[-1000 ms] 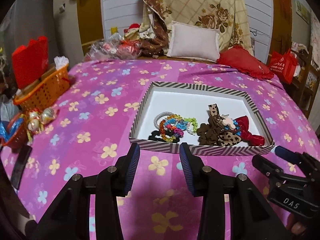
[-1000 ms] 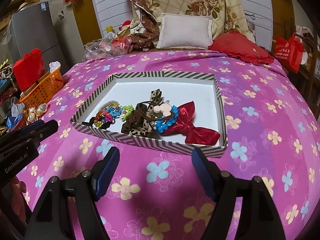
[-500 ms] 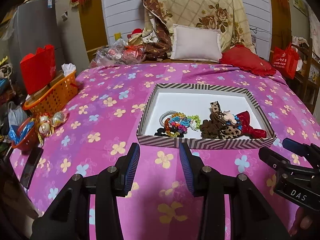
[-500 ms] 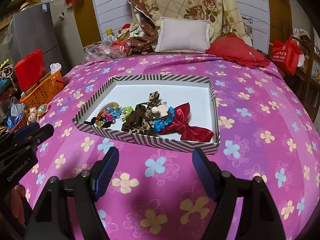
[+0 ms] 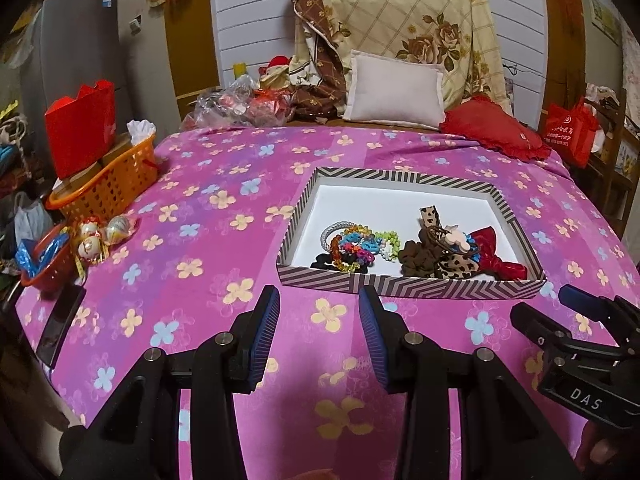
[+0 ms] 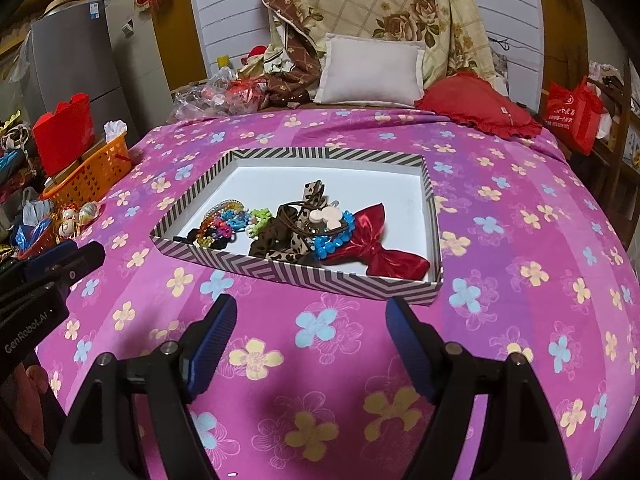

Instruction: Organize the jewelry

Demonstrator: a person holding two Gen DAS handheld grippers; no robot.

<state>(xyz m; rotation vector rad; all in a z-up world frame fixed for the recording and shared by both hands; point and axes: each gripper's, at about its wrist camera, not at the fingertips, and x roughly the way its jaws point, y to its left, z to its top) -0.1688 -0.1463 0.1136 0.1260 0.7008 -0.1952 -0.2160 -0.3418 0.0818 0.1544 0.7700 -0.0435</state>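
A shallow striped box [image 5: 404, 285] [image 6: 280, 270] with a white floor lies on the pink flowered bedspread. Its near part holds a pile of jewelry: colourful bead bracelets [image 5: 352, 246] [image 6: 222, 226], brown and leopard hair ties [image 5: 432, 256] [image 6: 288, 236], a blue bead bracelet [image 6: 332, 240] and a red satin bow [image 5: 496, 258] [image 6: 376, 246]. My left gripper [image 5: 319, 320] is open and empty, just short of the box's near wall. My right gripper [image 6: 310, 330] is wide open and empty, also short of the box. Each gripper shows at the edge of the other's view.
An orange basket [image 5: 108, 184] with a red bag [image 5: 80, 128] stands at the bed's left edge, with ornaments [image 5: 100, 236] and a dark phone [image 5: 60, 326] nearby. A white pillow [image 5: 394, 92], red cushion [image 5: 492, 126] and piled bedding lie at the far end.
Both grippers have drawn back from the box, which now looks smaller and farther off. Both stay open and empty; the jewelry has not moved.
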